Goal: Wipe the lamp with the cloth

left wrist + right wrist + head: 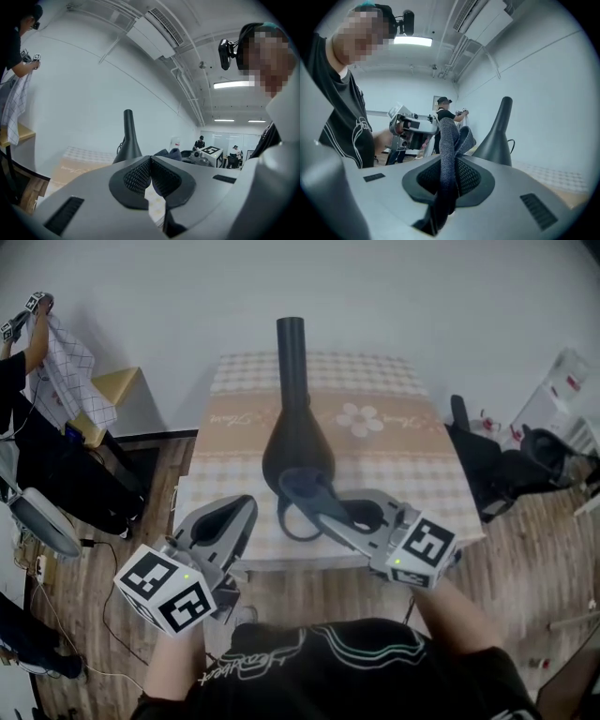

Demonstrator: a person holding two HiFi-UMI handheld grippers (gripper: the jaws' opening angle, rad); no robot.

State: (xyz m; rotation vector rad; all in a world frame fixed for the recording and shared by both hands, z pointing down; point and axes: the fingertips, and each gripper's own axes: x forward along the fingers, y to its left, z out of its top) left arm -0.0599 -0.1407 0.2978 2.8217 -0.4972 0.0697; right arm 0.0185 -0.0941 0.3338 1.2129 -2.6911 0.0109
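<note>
A black lamp [295, 427] with a bulbous base and a tall neck stands on the table [394, 456], which has a checked cloth cover. My right gripper [314, 498] is shut on a dark blue-grey cloth [300, 486] and holds it against the front of the lamp's base. In the right gripper view the cloth [446, 159] runs up between the jaws, and the lamp [499, 133] rises just beyond it. My left gripper [239, 512] hangs at the table's front left corner, apart from the lamp, shut with nothing in it. The left gripper view shows the lamp [129, 140] ahead.
At the far left a person holds up a checked cloth [70, 371] beside a yellow-topped stand [117, 390]. A black chair and bags [492, 465] crowd the table's right side. Cables [56, 615] lie on the wooden floor at left.
</note>
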